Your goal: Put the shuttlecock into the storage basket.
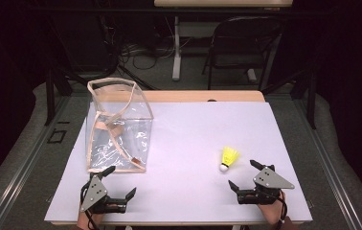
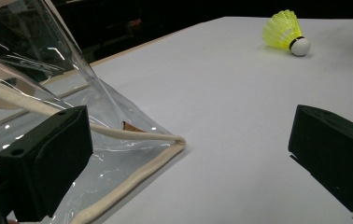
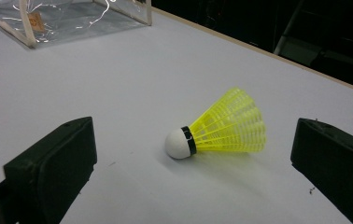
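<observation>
A yellow shuttlecock (image 1: 228,158) with a white cork tip lies on its side on the white table (image 1: 188,129), right of centre. In the right gripper view the shuttlecock (image 3: 221,128) rests just ahead of the wide-apart jaws. My right gripper (image 1: 243,176) stands open close behind it, empty. A clear plastic bag (image 1: 117,124) with cream trim stands upright at the left. My left gripper (image 1: 119,181) is open just in front of the bag's near corner (image 2: 118,140), holding nothing. The shuttlecock (image 2: 286,31) lies far off in the left gripper view.
Beyond the table's far wooden edge (image 1: 203,96) stand a dark folding chair (image 1: 241,48) and a desk leg (image 1: 176,48) among floor cables. Bare table surface lies between the bag and the shuttlecock.
</observation>
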`<state>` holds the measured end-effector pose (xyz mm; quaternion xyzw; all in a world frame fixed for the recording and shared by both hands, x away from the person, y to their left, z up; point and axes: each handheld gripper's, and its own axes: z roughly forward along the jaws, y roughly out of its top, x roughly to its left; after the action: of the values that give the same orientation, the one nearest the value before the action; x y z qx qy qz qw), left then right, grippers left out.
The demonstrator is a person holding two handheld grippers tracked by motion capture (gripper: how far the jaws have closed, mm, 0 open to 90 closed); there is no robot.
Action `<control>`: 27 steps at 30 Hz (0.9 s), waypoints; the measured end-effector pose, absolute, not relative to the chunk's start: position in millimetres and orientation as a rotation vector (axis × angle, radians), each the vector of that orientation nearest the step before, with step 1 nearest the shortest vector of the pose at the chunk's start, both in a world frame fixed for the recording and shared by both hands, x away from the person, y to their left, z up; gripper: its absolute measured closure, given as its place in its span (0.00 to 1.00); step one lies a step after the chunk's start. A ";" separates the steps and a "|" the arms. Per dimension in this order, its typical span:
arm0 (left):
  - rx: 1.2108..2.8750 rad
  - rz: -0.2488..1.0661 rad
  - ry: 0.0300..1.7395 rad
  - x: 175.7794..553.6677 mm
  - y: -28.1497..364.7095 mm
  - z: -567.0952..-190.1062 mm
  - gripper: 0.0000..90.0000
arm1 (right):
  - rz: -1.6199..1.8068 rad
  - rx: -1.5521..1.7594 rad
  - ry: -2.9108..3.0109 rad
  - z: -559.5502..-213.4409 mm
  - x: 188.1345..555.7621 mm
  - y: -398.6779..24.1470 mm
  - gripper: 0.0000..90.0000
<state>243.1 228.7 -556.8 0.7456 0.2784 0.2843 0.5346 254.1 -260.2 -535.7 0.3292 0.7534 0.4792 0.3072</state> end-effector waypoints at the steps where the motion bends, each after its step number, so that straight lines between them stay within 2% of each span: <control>1: 1.776 0.677 0.663 243.1 228.7 -556.7 0.00 | 1.266 0.872 1.996 -535.6 254.9 -260.4 0.00; 27: 1.781 0.678 0.660 243.1 228.1 -556.8 0.00 | 1.213 0.929 2.053 -525.7 276.8 -263.2 0.00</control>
<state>243.1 228.1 -556.8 0.7470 0.2769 0.2843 0.5334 276.8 -263.2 -525.7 0.3478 0.7685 0.4539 0.2872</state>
